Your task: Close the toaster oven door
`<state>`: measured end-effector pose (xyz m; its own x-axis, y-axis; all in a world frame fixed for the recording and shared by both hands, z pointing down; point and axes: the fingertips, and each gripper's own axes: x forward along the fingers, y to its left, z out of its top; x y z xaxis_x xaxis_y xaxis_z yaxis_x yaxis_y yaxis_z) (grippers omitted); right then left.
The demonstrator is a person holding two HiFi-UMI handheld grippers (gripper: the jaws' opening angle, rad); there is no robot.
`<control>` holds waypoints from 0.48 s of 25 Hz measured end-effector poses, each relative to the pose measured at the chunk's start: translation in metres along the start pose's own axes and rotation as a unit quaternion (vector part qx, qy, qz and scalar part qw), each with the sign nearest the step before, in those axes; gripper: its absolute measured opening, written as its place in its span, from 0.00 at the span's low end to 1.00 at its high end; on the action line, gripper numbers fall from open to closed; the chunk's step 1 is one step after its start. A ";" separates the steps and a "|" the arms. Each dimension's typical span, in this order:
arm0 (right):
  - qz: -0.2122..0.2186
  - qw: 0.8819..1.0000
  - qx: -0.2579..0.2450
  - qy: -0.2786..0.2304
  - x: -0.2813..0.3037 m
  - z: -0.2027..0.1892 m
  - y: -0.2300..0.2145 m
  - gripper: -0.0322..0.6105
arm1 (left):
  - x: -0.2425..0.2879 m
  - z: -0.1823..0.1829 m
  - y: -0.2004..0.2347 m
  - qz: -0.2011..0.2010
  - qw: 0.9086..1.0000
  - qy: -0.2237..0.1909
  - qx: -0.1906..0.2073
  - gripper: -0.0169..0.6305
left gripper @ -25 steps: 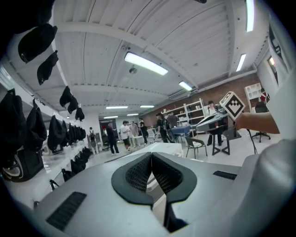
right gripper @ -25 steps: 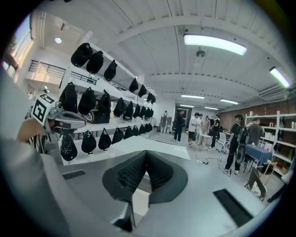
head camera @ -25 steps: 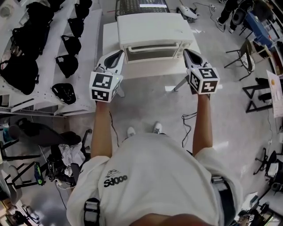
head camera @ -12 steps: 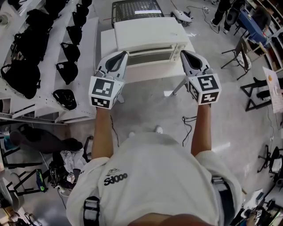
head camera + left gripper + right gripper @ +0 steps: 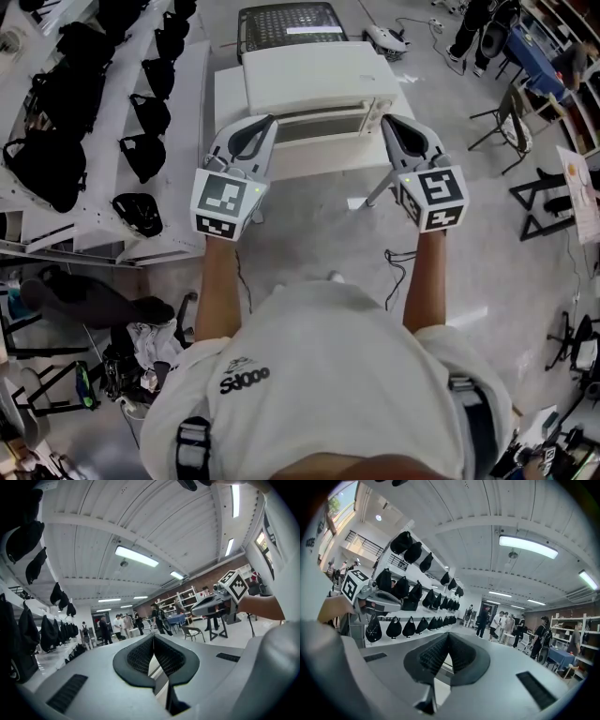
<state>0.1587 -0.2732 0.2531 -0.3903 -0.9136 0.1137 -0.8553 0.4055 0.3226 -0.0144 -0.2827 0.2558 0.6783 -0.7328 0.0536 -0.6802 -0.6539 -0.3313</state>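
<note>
Left gripper (image 5: 265, 123): jaws pressed together, nothing between them, tips beside the left end of the door (image 5: 323, 126). The door, on the front of the toaster oven (image 5: 314, 77), lies between both sets of tips. Its long axis runs tip to tip, and it appears near upright. Right gripper (image 5: 387, 122): jaws closed, empty, beside the right end. Neither hand is nearer; contact unconfirmed.

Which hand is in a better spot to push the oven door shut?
Nearly a tie, perhaps left. The left gripper and right gripper both have shut jaws beside the toaster oven front, one at each corner. The left tip looks slightly closer to the door.
</note>
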 end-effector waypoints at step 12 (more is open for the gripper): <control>0.000 1.000 -0.002 0.006 0.007 -0.006 -0.005 0.06 | 0.008 -0.008 0.000 0.000 1.000 0.009 -0.002 0.05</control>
<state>0.1625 -0.2814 0.2584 -0.3857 -0.9141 0.1251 -0.8537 0.4050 0.3273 -0.0111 -0.2907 0.2636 0.6731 -0.7361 0.0710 -0.6815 -0.6547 -0.3271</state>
